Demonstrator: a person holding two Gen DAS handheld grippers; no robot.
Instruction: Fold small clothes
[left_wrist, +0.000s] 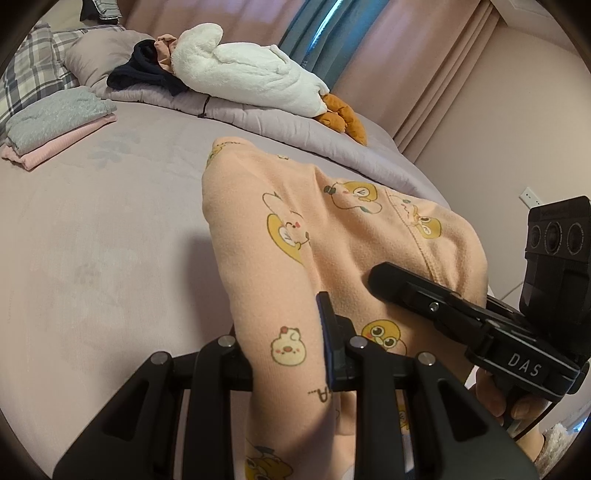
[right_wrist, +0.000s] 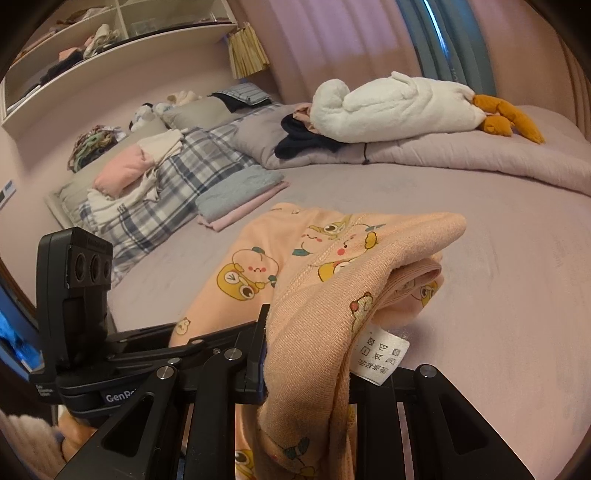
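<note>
A peach garment (left_wrist: 332, 240) printed with yellow cartoon animals hangs bunched above the mauve bed sheet (left_wrist: 92, 240). My left gripper (left_wrist: 284, 332) is shut on one edge of it; cloth drapes over the left finger and hides it. In the same view my right gripper (left_wrist: 384, 280) comes in from the right and presses into the same cloth. The right wrist view has the peach garment (right_wrist: 295, 266) clamped in my right gripper (right_wrist: 306, 343), with a white care label (right_wrist: 380, 350) dangling beside it. My left gripper (right_wrist: 177, 338) holds the cloth's left side there.
A folded stack (right_wrist: 240, 195) of grey-blue and pink clothes lies on the sheet beyond the garment. A white plush goose (right_wrist: 399, 107) rests on a rolled quilt (right_wrist: 461, 155) at the back. Plaid pillows (right_wrist: 166, 192) with loose clothes and a wall shelf (right_wrist: 110, 55) fill the left.
</note>
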